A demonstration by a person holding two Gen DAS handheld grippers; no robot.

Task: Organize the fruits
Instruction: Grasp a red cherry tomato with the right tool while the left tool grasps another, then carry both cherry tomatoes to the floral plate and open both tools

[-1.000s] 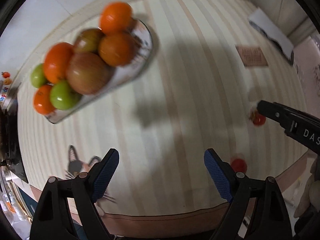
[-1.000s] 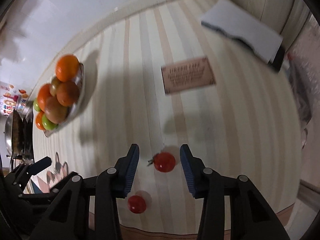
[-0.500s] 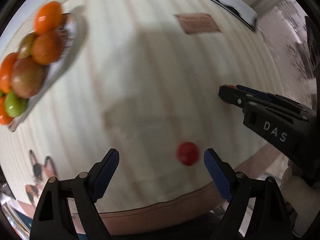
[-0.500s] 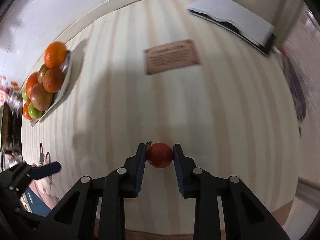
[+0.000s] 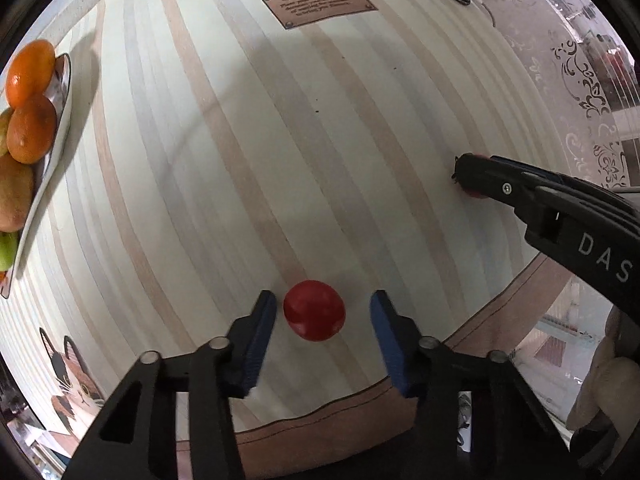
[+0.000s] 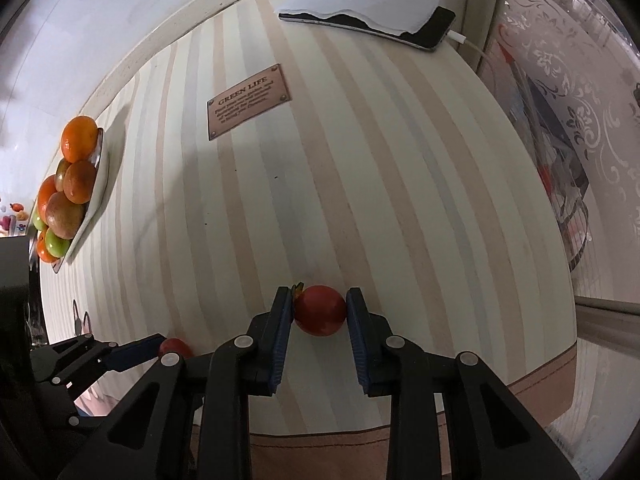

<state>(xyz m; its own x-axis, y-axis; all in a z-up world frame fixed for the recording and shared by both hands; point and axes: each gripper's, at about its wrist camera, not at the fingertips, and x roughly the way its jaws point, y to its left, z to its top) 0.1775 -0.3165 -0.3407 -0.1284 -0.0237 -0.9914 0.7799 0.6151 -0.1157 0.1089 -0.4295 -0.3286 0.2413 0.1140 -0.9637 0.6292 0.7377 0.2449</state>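
A small red tomato point(image 5: 314, 315) lies on the striped table between the fingers of my left gripper point(image 5: 323, 312), which is open around it with gaps on both sides. My right gripper point(image 6: 320, 308) is shut on a second red tomato point(image 6: 320, 310) resting on the table. That gripper shows from the side in the left wrist view point(image 5: 464, 176). The first tomato point(image 6: 174, 347) peeks out beside the left gripper's fingers point(image 6: 136, 354) in the right wrist view. A white plate point(image 6: 93, 208) piled with oranges, green and brownish fruit stands at the far left.
A brown "GREEN LIFE" plaque point(image 6: 249, 101) is set into the table's middle back. A phone under white paper point(image 6: 372, 12) lies at the back right, with a cable. A cat picture point(image 5: 72, 376) marks the front left. The table's front edge point(image 5: 320, 416) is close.
My left gripper has moved in around the loose tomato and narrowed its opening. My right gripper stays shut on its tomato and has barely shifted.
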